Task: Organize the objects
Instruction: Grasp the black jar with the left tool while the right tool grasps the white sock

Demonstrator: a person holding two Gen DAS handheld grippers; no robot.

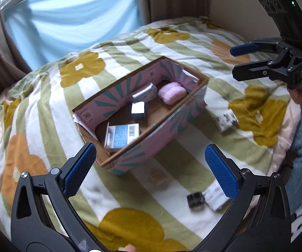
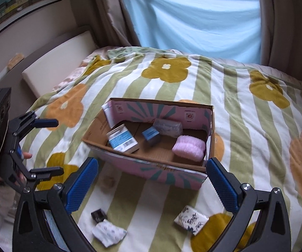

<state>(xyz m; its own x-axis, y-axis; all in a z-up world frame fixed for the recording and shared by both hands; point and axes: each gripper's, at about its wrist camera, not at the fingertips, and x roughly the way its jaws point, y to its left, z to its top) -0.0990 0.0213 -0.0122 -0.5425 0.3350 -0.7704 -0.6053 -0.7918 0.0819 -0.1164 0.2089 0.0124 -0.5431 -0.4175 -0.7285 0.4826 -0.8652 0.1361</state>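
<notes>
**Box on the bed, both tongs spread and empty**

I see the box (image 2: pixel 151 145) sitting open-topped on the bed's blanket (image 2: pixel 245 109), ahead of both tongs and touched by neither. Inside it lie a pink puff (image 2: pixel 189 148) at the right end, a blue-labelled carton (image 2: pixel 122 141) at the left, a small blue cube (image 2: pixel 151 135) between them, and a clear packet (image 2: pixel 167 127) against the far wall.

In front of the box, nearer me, loose things lie on the blanket: a patterned pouch (image 2: pixel 190 222) low on the right, a white pouch (image 2: pixel 108 233) low on the left, a small black item (image 2: pixel 98 214) touching that white pouch, and a blurred tan block (image 2: pixel 107 181) just beside the box's near wall.

My right tongs (image 2: pixel 152 185) hang above this near strip, fingers wide apart, nothing between them; the box's near wall shows in the gap. My left tongs (image 1: pixel 151 172) are likewise spread and empty, over the box's near corner in their own view. In the right view they hang well off to the box's left.
</notes>
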